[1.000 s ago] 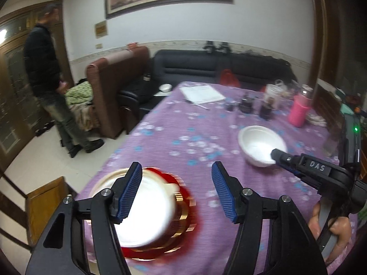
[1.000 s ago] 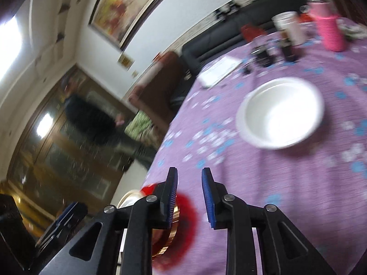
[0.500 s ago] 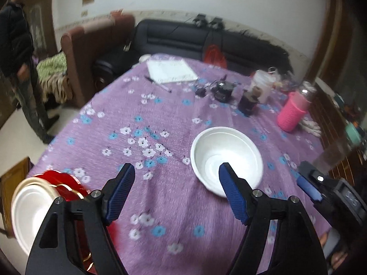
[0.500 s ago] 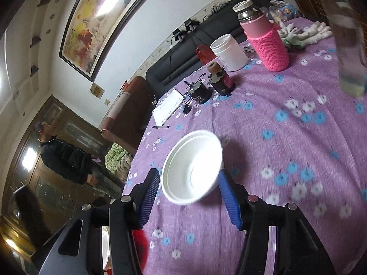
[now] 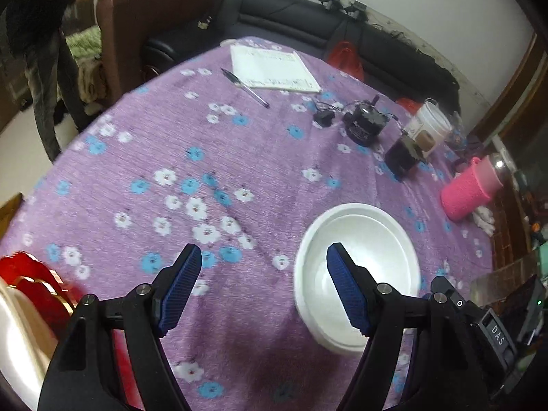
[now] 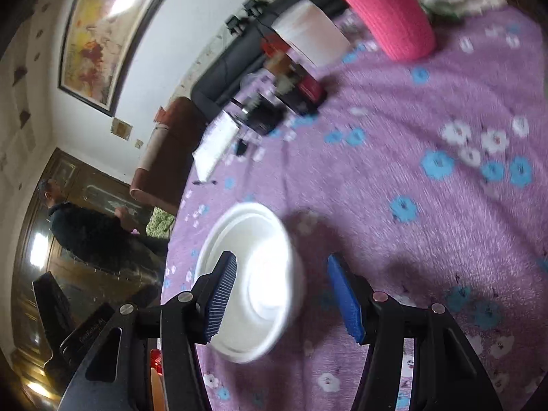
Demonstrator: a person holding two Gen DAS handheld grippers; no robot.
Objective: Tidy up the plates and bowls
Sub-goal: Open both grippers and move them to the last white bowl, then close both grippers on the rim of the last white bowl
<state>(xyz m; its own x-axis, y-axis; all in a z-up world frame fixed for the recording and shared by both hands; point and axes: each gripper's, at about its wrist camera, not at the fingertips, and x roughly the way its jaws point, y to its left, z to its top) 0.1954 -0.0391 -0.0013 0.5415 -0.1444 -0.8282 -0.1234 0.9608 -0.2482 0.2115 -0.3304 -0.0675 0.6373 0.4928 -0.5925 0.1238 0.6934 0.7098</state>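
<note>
Shown, as I am viewing it through both wrist cameras: the white bowl (image 5: 358,274) is sitting upright on the purple flowered tablecloth (image 5: 205,157), toward the table's right side, well apart from the red and gold plate stack (image 5: 37,294) that is showing at the lower left edge of the left view. I am holding the left gripper (image 5: 260,284) spread wide with nothing between its pads; its right finger is overlapping the bowl's interior only in line of sight. I am bringing the right gripper (image 6: 281,294) in with its jaws having just been opening, and they are now straddling the bowl's near wall without pressing on it, as far as the smeared picture is letting me judge. I am judging the bowl to be light, thin-walled and stiff, with a glossy, probably slippery surface, possibly brittle if it is ceramic, so I am expecting a pinch across the rim, one pad inside and one outside, to serve best. Motion blur is softening the bowl's edge in the right view, so I am unable to tell whether the left pad is touching it. The plate stack is being cut off by the frame, and I am unable to count its pieces. The bowl's underside and foot are staying hidden throughout.
</note>
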